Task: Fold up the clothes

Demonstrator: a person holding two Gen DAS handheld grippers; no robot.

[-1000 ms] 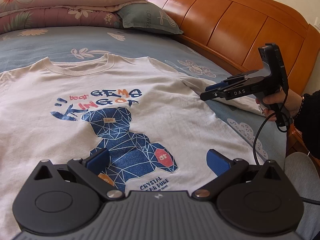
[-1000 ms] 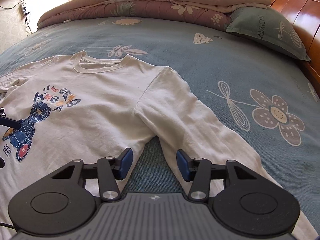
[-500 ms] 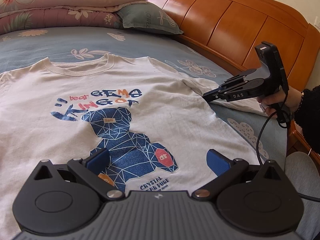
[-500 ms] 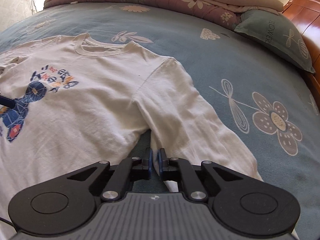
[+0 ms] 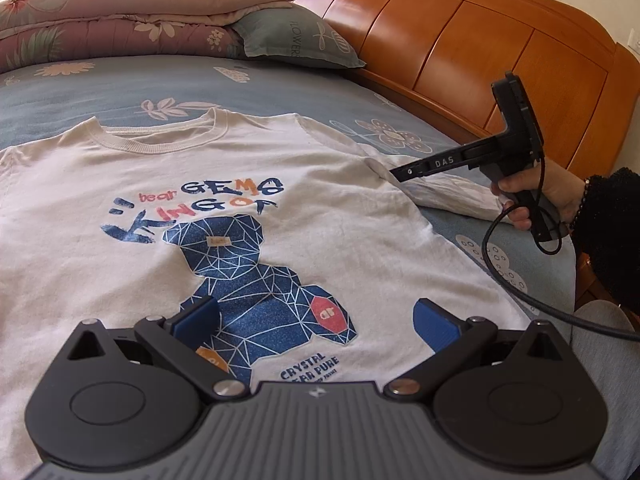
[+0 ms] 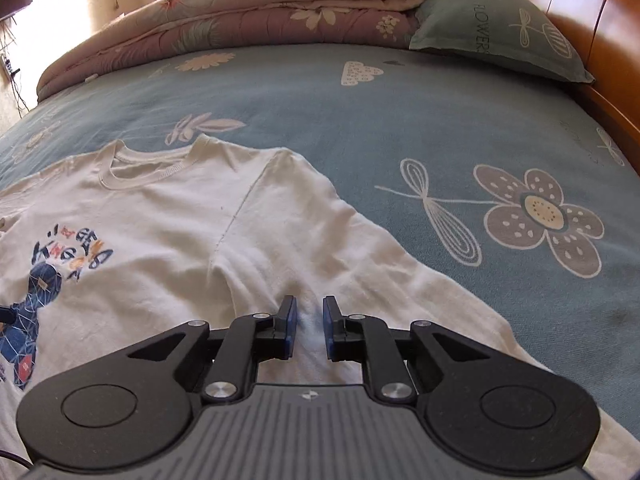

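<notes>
Sleeve pinched in R claw.

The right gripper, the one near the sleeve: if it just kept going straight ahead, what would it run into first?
Most likely the white shirt itself. The right gripper sits low, with sleeve cloth between and just beyond its narrowly parted fingers, pointing toward the shoulder. Past that lies only the blue bedsheet, though its height is hard to judge.

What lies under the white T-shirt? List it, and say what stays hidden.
The white T-shirt lies flat on a blue floral bedsheet, which shows all around it. Anything between shirt and sheet is covered. The right gripper rests on the sleeve.
</notes>
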